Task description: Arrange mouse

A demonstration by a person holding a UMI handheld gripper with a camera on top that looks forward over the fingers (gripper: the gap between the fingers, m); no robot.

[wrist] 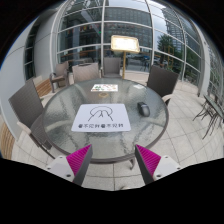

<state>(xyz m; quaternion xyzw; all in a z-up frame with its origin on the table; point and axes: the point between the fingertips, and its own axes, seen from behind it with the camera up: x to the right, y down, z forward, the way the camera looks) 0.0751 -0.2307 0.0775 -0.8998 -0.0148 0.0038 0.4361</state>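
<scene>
A small dark mouse (pixel 143 108) lies on the round glass table (pixel 60 118), to the right of a white mat (pixel 103 119) printed with dark marks. My gripper (pixel 112 158) hangs well short of the table's near rim, over the tiled floor. Its two fingers with magenta pads (pixel 76 160) stand wide apart, and nothing is between them. The mouse is far beyond the fingertips, slightly right of the gap.
Several grey chairs (pixel 26 100) ring the table, one at each side and more behind. A white sheet (pixel 105 88) lies at the table's far side. Beyond stands a glass building wall (pixel 110 25). A pale tiled floor (pixel 185 150) spreads around.
</scene>
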